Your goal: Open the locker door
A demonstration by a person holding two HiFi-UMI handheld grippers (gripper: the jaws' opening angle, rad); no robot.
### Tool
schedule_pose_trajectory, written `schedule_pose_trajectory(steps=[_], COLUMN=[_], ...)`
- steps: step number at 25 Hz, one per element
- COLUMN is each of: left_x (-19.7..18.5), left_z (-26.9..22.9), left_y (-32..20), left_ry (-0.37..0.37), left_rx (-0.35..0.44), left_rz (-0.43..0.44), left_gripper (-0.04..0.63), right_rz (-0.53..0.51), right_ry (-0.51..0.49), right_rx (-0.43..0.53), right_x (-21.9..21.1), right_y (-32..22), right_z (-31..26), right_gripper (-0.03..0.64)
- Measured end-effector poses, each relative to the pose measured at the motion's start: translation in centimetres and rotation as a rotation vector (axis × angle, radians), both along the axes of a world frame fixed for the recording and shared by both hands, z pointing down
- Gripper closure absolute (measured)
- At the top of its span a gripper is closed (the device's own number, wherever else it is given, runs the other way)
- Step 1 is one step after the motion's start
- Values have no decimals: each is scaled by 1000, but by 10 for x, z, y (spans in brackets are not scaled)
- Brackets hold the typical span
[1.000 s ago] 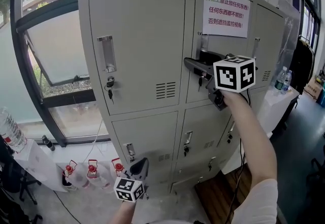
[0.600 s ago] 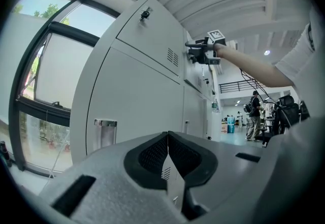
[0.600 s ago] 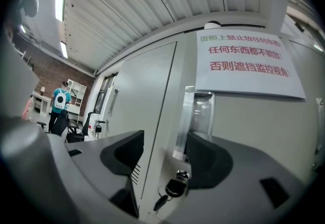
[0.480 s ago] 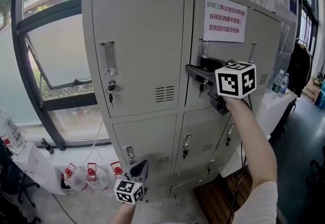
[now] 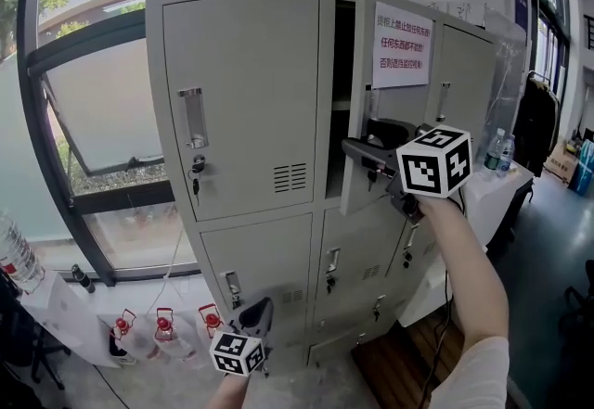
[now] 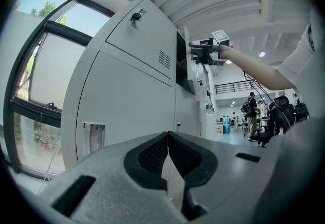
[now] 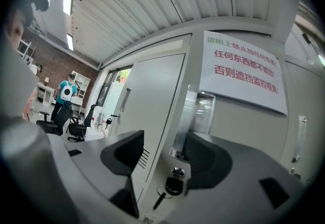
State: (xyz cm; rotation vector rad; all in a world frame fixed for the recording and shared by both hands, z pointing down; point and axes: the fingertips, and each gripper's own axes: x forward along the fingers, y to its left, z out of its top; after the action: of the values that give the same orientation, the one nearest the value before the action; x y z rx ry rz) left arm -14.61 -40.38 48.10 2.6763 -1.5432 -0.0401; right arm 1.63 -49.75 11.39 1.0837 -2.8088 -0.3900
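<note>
The grey locker door (image 5: 362, 55) with the red-lettered notice (image 5: 404, 45) stands ajar, and a dark gap shows along its left edge. My right gripper (image 5: 364, 144) is at that door's recessed metal handle (image 7: 200, 114). Its jaws stand apart astride the door's free edge, the right one in the recess. A visible gap separates the left jaw from the edge. A key (image 7: 170, 186) hangs in the lock just below. My right gripper (image 7: 163, 141) holds nothing clamped. Low down, my left gripper (image 5: 255, 313) hangs shut and empty; in its own view the left gripper (image 6: 167, 139) points up along the lockers.
The neighbouring locker door (image 5: 241, 101) on the left is closed, with keys in its lock (image 5: 193, 183). Lower locker doors (image 5: 269, 263) are closed. Red-capped jugs (image 5: 162, 324) stand on the floor by the window. A white table (image 5: 492, 189) with water bottles (image 5: 497, 149) is at the right.
The notice door has swung outward from flush to ajar, its left edge coming toward me with the right gripper. The left gripper has stayed put.
</note>
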Motion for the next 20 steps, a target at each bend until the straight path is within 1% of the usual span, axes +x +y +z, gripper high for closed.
schedule_pose_trajectory(steps=[3,9,13,17,20], left_x=[8,31,45,61,75], left_z=[-5,-5,-8,-13,-15], left_y=[3,13,20,28,34], left_ry=[-1,-1,-6,-8,-12], left_rx=[10,10,17,27,33], left_rz=[19,61,90,118,142], left_gripper=[584,584,585,584,584], right_rz=[13,5,28,51,73], right_ry=[13,-6,-11,-34,-50], right_rx=[9,-6,-1,-2,-1], right_x=[11,36,56,80,100], right_y=[11,34,48,60,67], right_z=[1,-2,-2,-3,-5], right_gripper=[377,377,381,403,405])
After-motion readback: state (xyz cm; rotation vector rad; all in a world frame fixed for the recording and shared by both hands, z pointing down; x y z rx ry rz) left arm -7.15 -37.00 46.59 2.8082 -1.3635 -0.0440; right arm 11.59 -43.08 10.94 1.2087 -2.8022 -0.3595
